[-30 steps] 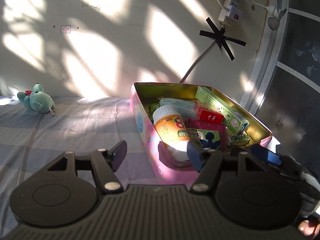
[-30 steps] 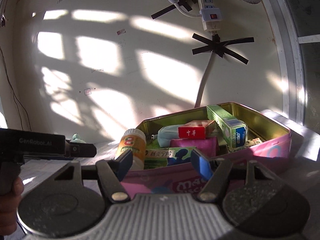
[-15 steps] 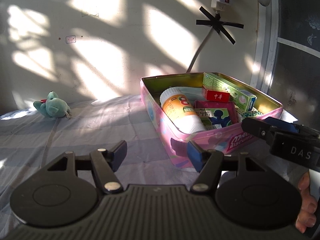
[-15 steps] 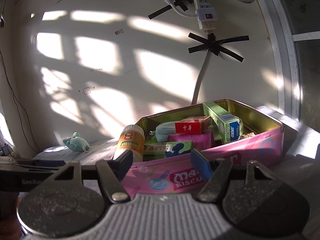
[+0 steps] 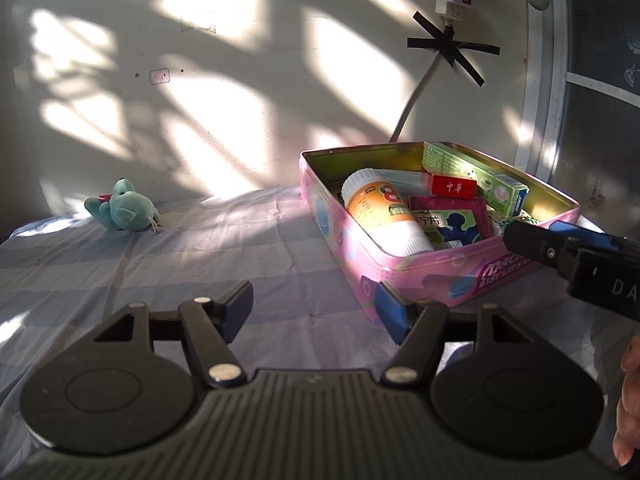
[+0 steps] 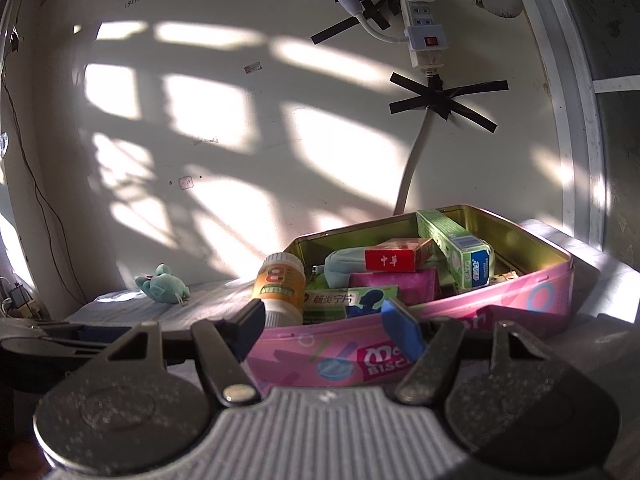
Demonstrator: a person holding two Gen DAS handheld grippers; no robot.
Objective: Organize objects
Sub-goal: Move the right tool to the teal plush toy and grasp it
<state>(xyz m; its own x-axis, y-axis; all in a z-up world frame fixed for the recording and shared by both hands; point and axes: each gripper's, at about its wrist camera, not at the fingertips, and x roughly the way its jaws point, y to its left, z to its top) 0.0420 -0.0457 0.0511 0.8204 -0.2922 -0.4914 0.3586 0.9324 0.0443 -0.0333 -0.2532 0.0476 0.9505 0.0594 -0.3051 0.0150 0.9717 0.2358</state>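
Spreading across the whole lower scene, a bed (image 5: 200, 248) covered in soft, faintly wrinkled checked cloth in pale lilac and grey, sunlit in patches. Toward the right, a rigid pink biscuit tin (image 5: 400, 264) with a gold metal interior, rectangular, lid off, packed full. Inside, tilted on its side against the near-left wall, a smooth plastic pill bottle (image 5: 380, 212) with orange label and white cap; next to it a long green toothpaste carton (image 5: 476, 178), a flat green medicine box (image 6: 348, 300), a small red cardboard pack (image 5: 452, 187). Well apart at far left, a fuzzy teal plush toy (image 5: 124, 212), lying loose on the cloth, seemingly the one item not yet put away.

Low before the tin, left hand-held gripper (image 5: 316, 308), blue-padded jaws spread wide, holding nothing. Right hand-held gripper (image 6: 332, 320), likewise parted and empty, close to the tin's long side.

Risks, as judgement: nudging the light tin across slippery cloth; crowded contents spilling if more is pressed in; soft plush squashing or slipping from a shallow pinch.
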